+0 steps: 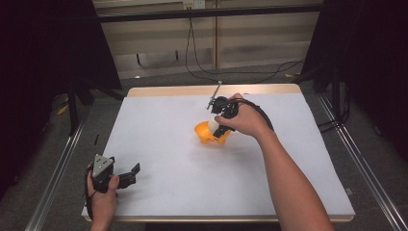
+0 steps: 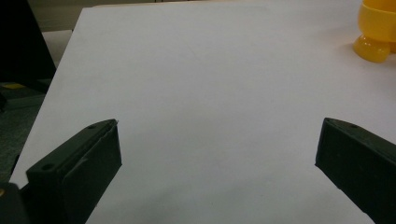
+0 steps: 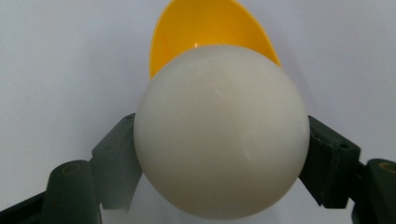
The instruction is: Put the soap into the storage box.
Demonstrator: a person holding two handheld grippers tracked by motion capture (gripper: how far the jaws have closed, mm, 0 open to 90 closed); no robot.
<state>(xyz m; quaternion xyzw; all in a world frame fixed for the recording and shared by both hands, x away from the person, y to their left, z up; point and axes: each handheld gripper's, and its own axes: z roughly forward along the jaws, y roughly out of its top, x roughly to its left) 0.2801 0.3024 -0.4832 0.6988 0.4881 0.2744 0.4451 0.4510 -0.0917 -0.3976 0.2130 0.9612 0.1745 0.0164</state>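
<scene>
The work surface is a white rectangular table top (image 1: 159,144) with a pale wooden edge, set in a dim room with black curtains on both sides, grey flooring and loose black cables along the far wall.

Near the middle of the table, slightly to the far right, stands a yellow-orange plastic cup with a rounded foot (image 1: 208,134). In the left gripper view the same cup (image 2: 376,28) sits at the upper right, well apart from the left jaws.

The right gripper (image 1: 215,126) is closed on a smooth off-white plastic ball (image 3: 220,130); both black pads press on opposite sides of the ball, so the grip runs across its widest part. The ball hangs directly over the open mouth of the cup (image 3: 205,32), whose hollow lies just beyond and below it. The ball has no long axis, so only position over the mouth matters. The right hand (image 1: 245,118) is much the nearer to the cup.

The left gripper (image 1: 126,176) rests at the near left corner, jaws spread wide with nothing between them.

No brand, label or legible writing is visible on any item
</scene>
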